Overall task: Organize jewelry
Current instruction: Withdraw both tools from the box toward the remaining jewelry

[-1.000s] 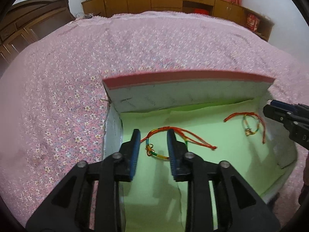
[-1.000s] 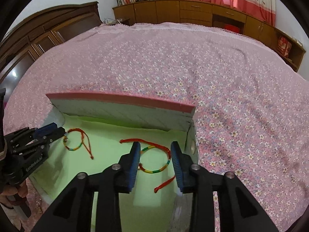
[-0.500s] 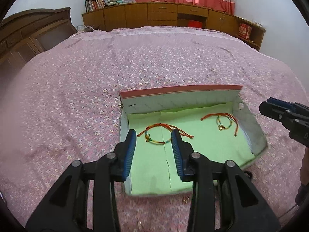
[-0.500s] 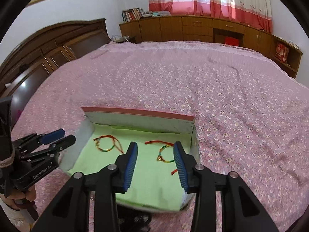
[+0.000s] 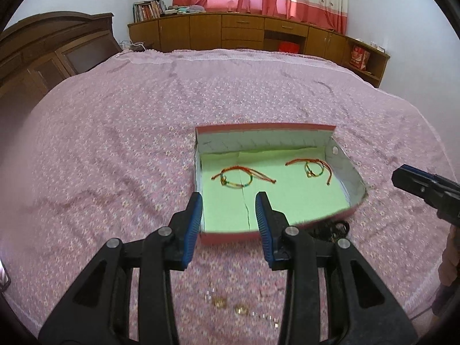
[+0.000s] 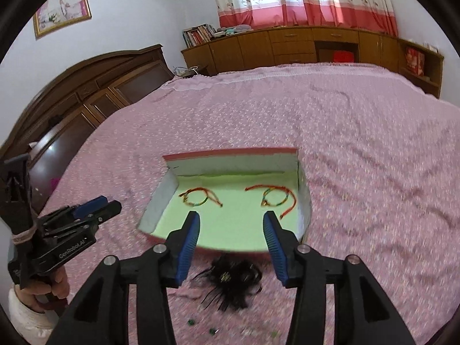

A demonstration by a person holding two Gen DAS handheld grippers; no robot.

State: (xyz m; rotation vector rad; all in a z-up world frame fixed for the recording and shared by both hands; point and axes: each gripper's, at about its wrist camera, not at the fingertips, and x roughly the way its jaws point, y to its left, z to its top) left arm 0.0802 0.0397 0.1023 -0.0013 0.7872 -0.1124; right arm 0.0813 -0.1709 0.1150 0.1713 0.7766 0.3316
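While both grippers hung unclenched and empty short of the box (image 5: 343, 169) | two corded bracelets (image 5: 235, 176) lay inside it, ahead of left gripper (image 5: 229, 201) | black tangle (image 6: 234, 277) sat just beyond right gripper (image 6: 231, 224) | gold rings (image 5: 220, 302) below left gripper's tips | advice: descend low, pinch one piece, avoid snagging bedspread (image 5: 115, 143).

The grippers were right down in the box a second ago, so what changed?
Both grippers, left and right, pulled back out of the box, open and empty. The two string bracelets, one and the other, stayed lying on the green lining.
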